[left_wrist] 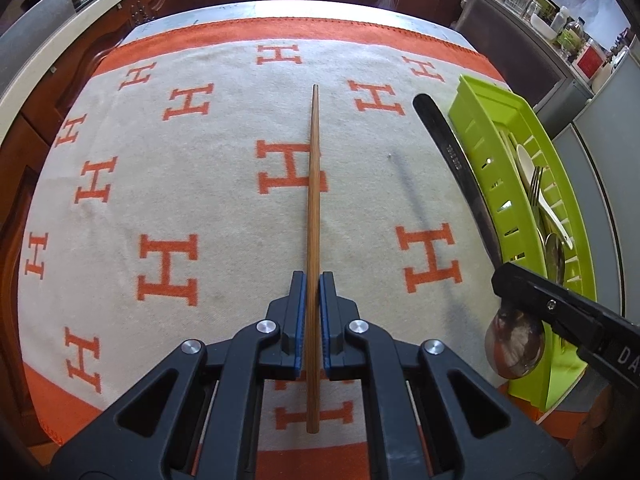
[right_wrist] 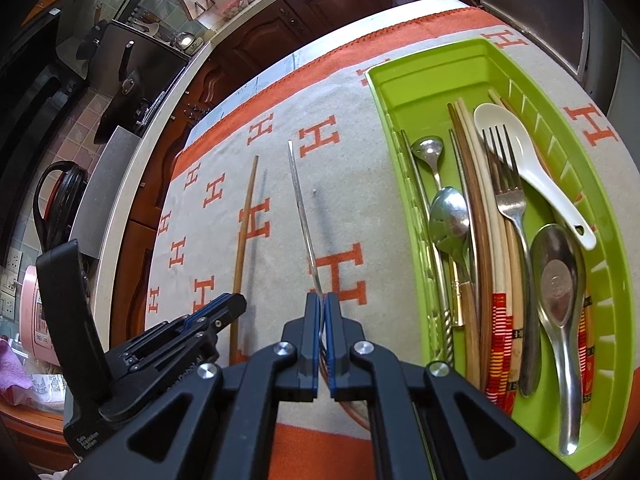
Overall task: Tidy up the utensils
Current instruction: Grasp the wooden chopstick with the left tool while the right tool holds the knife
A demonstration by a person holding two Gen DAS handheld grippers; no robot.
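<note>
Left wrist view: my left hand-held gripper (left_wrist: 313,288) is clamped on a wooden chopstick (left_wrist: 314,200) held above the H-patterned cloth (left_wrist: 180,160) on the table. My right hand-held gripper (right_wrist: 323,304) pinches a metal spoon (right_wrist: 302,208) by its handle, just left of the green tray (right_wrist: 404,80), which holds spoons, a fork (right_wrist: 510,204) and chopsticks.

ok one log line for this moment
left gripper: shut on wooden chopstick | right gripper: shut on metal spoon | green tray: utensils inside
</note>
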